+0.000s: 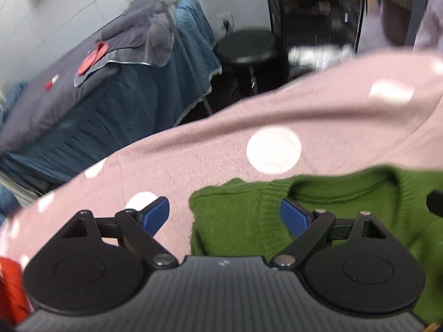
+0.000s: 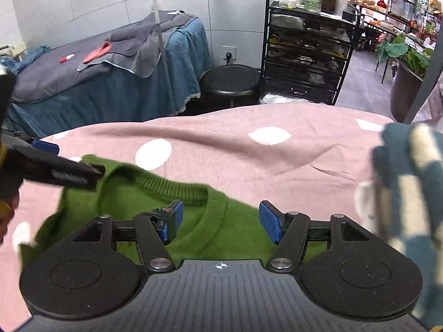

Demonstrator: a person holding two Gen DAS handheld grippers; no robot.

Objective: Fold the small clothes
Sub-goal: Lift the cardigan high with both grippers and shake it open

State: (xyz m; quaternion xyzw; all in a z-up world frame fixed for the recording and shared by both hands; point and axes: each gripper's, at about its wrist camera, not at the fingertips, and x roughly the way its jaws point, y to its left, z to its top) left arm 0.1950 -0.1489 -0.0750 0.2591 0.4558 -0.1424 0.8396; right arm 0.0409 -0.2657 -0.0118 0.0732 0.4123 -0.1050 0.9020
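black left gripper (image 1: 224,215), right gripper (image 2: 218,220), blue pads, ribbed grey bodies

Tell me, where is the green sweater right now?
The green sweater lies flat on the pink dotted cloth, just beneath both open grippers; in the right wrist view a teal checked garment sits to its right.

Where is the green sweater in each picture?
Left wrist view: the green sweater lies low and right of centre on the pink dotted cloth, its collar toward the right.
Right wrist view: the sweater lies low and left of centre, its collar just beyond the open right gripper.
Shared landmark: the black round stool beyond the cloth, beside the blue-draped bed.
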